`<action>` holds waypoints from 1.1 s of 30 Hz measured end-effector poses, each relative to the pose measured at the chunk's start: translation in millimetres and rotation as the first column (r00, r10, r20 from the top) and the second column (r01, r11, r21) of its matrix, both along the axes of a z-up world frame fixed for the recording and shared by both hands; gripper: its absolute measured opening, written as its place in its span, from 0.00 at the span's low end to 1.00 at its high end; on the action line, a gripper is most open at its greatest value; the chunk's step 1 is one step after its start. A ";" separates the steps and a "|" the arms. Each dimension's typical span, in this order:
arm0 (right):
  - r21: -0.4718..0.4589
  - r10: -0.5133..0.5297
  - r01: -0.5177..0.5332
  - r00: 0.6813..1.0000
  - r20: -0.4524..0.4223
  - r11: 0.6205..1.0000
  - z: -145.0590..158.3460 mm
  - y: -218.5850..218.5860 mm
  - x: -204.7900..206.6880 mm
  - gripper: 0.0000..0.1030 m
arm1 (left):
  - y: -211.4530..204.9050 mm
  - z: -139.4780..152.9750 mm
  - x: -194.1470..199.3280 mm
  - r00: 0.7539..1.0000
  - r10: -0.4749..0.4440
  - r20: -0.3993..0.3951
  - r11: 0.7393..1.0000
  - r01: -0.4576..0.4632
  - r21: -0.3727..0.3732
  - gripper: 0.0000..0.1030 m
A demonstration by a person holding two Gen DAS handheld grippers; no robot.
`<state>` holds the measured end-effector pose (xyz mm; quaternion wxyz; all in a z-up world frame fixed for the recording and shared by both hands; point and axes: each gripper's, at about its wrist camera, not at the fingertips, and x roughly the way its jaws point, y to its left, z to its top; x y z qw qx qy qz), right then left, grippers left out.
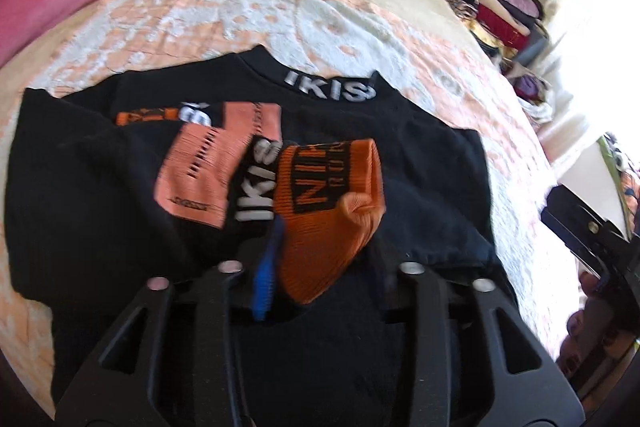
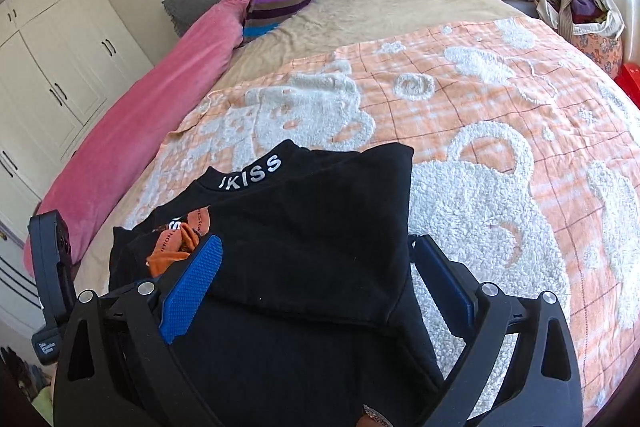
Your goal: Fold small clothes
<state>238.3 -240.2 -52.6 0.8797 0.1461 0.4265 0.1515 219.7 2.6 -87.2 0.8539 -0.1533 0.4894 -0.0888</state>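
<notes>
The black top (image 1: 360,155) with its white-lettered collar lies on the bed's orange-and-white blanket (image 2: 500,131), an orange sock (image 1: 332,203) bunched on it at the middle of the left view. The left claw (image 1: 320,267) stands partly open with the sock's end between its fingers, though blur hides whether the pads press it; the right claw (image 2: 316,287) at 6 o'clock gapes wide astride the folded black edge, gripping nothing. The loose socks could, I judge, slide or get trapped inside the next fold, and an unheld hem may spring back open.
</notes>
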 end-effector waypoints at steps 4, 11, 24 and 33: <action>0.004 0.027 -0.027 0.999 -0.019 1.000 -5.7 8.3 -0.4 0.93 | 1.8 11.2 -12.4 0.999 -0.041 0.030 0.999 0.041 -0.004 0.50; 0.012 0.153 -0.153 0.986 -0.059 0.988 -17.1 50.8 -1.3 0.93 | 52.4 41.2 -28.7 0.991 0.089 0.103 0.992 -0.097 0.081 0.51; 0.036 0.273 -0.271 0.941 -0.199 0.962 -54.2 137.9 14.5 0.71 | 120.6 37.4 -37.5 0.965 0.232 0.123 0.954 -0.250 0.167 0.60; 0.018 0.305 -0.306 0.940 -0.154 0.952 -50.1 153.4 11.3 0.24 | 128.6 33.1 -38.7 0.965 0.231 0.122 0.957 -0.248 0.149 0.62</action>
